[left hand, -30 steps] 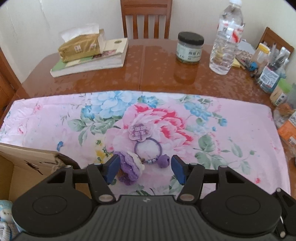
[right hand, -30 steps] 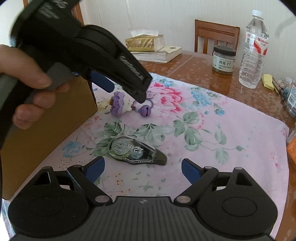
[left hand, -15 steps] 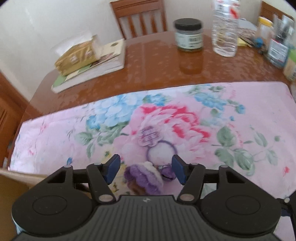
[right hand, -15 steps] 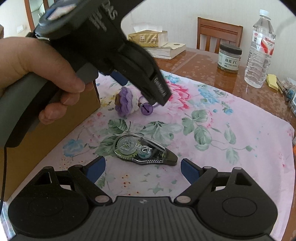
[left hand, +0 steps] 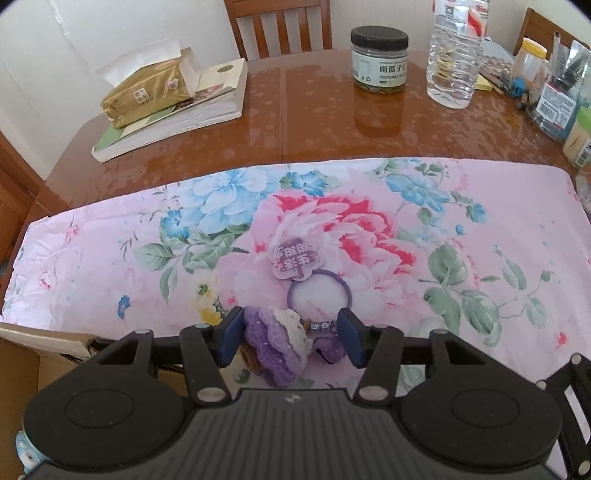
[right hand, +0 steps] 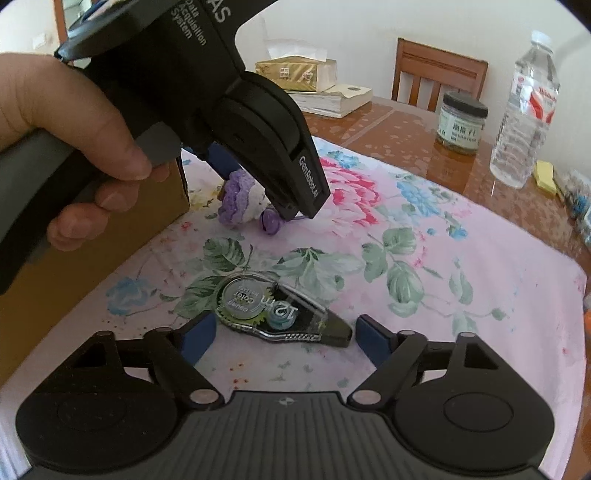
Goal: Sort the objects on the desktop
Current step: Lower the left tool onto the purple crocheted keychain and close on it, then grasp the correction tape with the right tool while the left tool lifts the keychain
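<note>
Left gripper (left hand: 290, 338) closing around the purple crochet charm (left hand: 279, 341), blue pads (left hand: 231, 338) hugging both sides, left one looks pretty much touching the yarn, right one up against the little purple bell (left hand: 328, 350). Can't swear it's squeezing yet. Seen from the right wrist view, same claw marked "GenRobot.AI" plus "Data Acquisition System" up the body, held in a hand (right hand: 70, 147).

Right gripper (right hand: 284, 338) also closing, spread wide with the correction tape dispenser (right hand: 280, 312) lying flat between the fingertips, not pinched, small gaps either side. Readable on the dispenser: "Color" and "12m", upside down.

Just past the charm: purple ring (left hand: 318, 291) and a flower-shaped tag (left hand: 293, 260) with Chinese characters, all on the floral pink cloth (left hand: 461, 258). Cardboard box (right hand: 92, 251) off to the left edge, right beside the charm.

Further back on the brown table (left hand: 317, 122): gold tissue pack (left hand: 147, 94) sitting on a thick book (left hand: 177, 118), black-lidded jar (left hand: 379, 61) with a Chinese label, clear water bottle (left hand: 456, 55) with a red-and-white label. Wooden chair (left hand: 282, 26) behind all that.
</note>
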Motion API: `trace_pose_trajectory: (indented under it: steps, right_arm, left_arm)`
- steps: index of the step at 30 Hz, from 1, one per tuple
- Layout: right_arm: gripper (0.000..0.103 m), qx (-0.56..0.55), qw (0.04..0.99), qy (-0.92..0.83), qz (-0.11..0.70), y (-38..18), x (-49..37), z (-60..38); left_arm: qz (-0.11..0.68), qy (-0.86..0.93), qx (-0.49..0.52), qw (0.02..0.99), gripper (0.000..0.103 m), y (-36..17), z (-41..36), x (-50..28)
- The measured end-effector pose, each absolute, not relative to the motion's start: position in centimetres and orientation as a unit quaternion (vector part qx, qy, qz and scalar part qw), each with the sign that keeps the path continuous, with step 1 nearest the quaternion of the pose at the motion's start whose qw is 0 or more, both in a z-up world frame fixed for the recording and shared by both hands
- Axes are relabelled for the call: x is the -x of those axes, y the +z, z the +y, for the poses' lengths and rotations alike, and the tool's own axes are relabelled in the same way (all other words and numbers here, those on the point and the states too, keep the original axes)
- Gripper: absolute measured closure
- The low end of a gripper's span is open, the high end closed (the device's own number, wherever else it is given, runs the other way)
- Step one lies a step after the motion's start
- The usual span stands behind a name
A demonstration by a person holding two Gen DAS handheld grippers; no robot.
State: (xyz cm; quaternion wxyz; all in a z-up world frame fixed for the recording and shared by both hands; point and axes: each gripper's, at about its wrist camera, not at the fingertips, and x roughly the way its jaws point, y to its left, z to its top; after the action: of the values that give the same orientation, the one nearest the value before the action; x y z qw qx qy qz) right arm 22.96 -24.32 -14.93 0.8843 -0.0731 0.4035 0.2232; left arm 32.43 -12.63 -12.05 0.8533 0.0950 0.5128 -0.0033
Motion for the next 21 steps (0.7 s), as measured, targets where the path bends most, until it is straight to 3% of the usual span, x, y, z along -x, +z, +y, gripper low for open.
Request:
trace_pose_trajectory:
  steps: [2, 3, 4, 6, 17, 21]
  right_arm:
    - [0.028, 0.089, 0.885, 0.222, 0.399, -14.9, -22.9, -24.2]
    - [0.039, 0.097, 0.887, 0.219, 0.395, -14.9, -22.9, -24.1]
    - [0.046, 0.103, 0.888, 0.220, 0.391, -14.8, -22.8, -24.1]
    - [0.050, 0.103, 0.885, 0.223, 0.395, -14.6, -22.9, -24.3]
    - [0.054, 0.112, 0.884, 0.219, 0.397, -14.1, -22.2, -25.0]
    - [0.048, 0.099, 0.884, 0.228, 0.395, -13.9, -22.2, -25.4]
  left_arm:
    - [0.509, -0.004, -0.101, 0.855, 0.063, -11.8, -12.8, -32.3]
    - [0.508, -0.004, -0.101, 0.855, 0.067, -11.6, -12.8, -32.3]
    - [0.508, -0.005, -0.098, 0.856, 0.069, -11.5, -12.8, -32.3]
    - [0.508, -0.006, -0.089, 0.856, 0.069, -11.4, -12.7, -32.3]
    - [0.511, -0.064, -0.058, 0.855, 0.069, -10.6, -14.4, -30.8]
    - [0.500, -0.058, -0.072, 0.861, 0.062, -10.5, -14.4, -30.6]
